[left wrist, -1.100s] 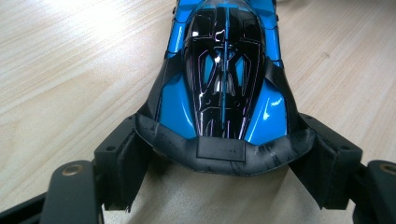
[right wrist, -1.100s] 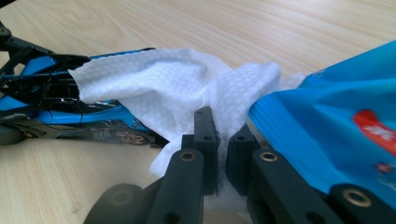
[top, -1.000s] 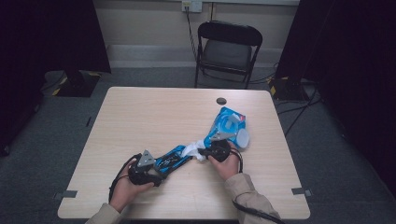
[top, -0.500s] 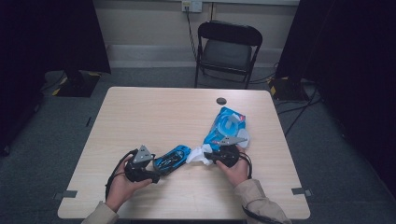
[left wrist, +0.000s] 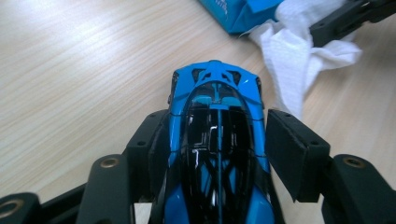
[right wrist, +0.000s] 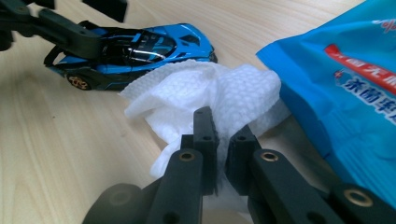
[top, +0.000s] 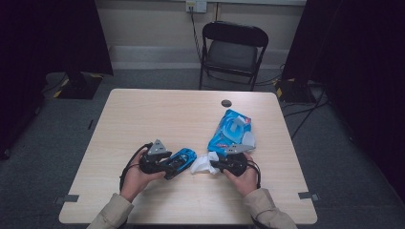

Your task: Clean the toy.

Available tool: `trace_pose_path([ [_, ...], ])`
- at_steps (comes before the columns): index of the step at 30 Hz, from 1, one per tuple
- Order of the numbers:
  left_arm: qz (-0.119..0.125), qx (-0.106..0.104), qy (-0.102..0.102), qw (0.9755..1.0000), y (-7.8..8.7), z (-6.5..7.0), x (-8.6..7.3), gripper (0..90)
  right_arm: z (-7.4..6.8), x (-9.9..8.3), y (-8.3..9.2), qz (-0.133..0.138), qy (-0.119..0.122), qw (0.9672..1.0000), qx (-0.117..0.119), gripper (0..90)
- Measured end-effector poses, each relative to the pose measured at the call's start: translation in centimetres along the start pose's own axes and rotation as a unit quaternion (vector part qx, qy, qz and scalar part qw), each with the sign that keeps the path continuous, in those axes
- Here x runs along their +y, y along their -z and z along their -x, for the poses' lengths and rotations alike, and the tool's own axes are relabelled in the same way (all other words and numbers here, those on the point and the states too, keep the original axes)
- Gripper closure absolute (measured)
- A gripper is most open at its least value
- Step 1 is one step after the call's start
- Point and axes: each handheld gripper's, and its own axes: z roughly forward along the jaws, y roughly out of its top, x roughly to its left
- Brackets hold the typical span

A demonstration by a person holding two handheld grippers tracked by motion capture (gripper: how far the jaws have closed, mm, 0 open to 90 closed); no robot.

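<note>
On the near left of the counter (top: 157, 114), the left hand-held gripper (top: 172, 165) straddles the blue toy car (left wrist: 215, 88). Its jaws have just been closing with the car between them, and the pads now appear to meet its flanks about the cabin. The car seems to sit on its wheels, nose pointing right towards the wipe.

It looks like a small, light, rigid model with a glossy shell, so it is likely to be slippery under the pads. Thin parts such as the rear wing and wheels could well snap. The broad mid-body sides, where the pads sit now, look like the safest hold; a firm but modest squeeze should do.

Just right of the car lies the white wipe (right wrist: 205, 88), crumpled, soft and nearly weightless. It would drape and bunch rather than hold any shape, so it is best pinched by a gathered fold.

The right hand-held gripper (right wrist: 222, 123) does just that, its jaws narrowed almost together on a fold at the wipe's near edge.

Farther right and a little beyond, the blue wipe pack (top: 231, 131) lies flat, touching the wipe.
</note>
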Motion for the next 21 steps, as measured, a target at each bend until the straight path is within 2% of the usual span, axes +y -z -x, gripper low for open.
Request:
trace_pose_path([
  [5,-0.018,0.0,0.0,0.9998,-1.0,0.0,0.1,42.7,-0.2,-0.5,0.1,-0.001,0.002,1.0,0.007,85.5],
  [6,-0.019,0.002,-0.004,0.9998,-1.2,0.0,0.1,41.9,-0.3,-0.6,0.0,-0.002,0.003,0.9999,0.011,85.6],
  [12,-0.015,-0.002,-0.001,0.9999,-1.3,-0.1,0.1,41.3,-1.1,-0.6,-0.2,-0.004,0.008,0.9994,0.032,85.5],
  [18,-0.014,0.005,-0.007,0.9999,-1.2,0.2,0.1,42.4,-3.0,0.3,-0.8,-0.001,0.023,0.9973,0.07,85.5],
  [21,-0.018,0.009,-0.012,0.9997,-1.1,0.3,0.1,43.1,-4.2,0.5,-1.6,-0.01,0.034,0.9955,0.088,85.4],
])
